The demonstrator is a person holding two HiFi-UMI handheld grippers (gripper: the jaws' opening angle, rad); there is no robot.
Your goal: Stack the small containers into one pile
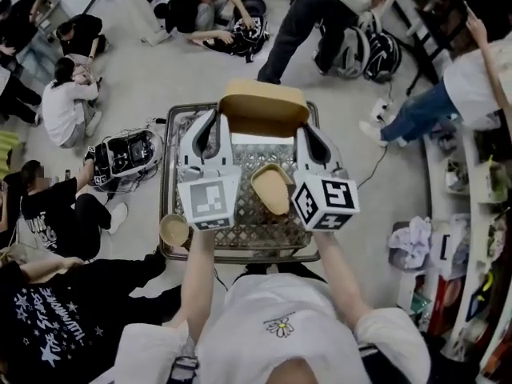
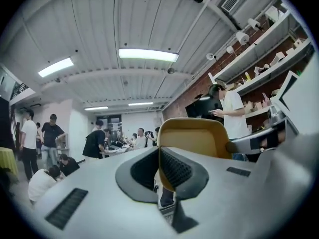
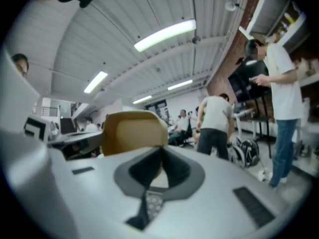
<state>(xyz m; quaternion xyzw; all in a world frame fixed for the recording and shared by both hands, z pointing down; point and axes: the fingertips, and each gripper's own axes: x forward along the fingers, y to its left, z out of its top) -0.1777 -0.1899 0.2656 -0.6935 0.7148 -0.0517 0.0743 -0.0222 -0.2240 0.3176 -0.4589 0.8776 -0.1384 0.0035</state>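
Observation:
Both grippers hold one tan rectangular container (image 1: 264,106) raised high over a metal mesh cart (image 1: 240,238). My left gripper (image 1: 213,125) is shut on the container's left rim, and my right gripper (image 1: 310,134) is shut on its right rim. In the left gripper view the container (image 2: 197,136) stands up behind the closed jaws (image 2: 159,169), with its open side facing the camera. The right gripper view shows the same container (image 3: 133,131) pinched by its edge in the jaws (image 3: 158,169). Down on the cart lie another tan container (image 1: 272,187) and a small round bowl (image 1: 174,230).
Several people sit or crouch on the floor to the left (image 1: 68,102) and at the back (image 1: 212,10). Backpacks (image 1: 128,154) lie beside the cart. Shelving (image 1: 472,214) runs along the right. A person (image 2: 232,111) stands by those shelves.

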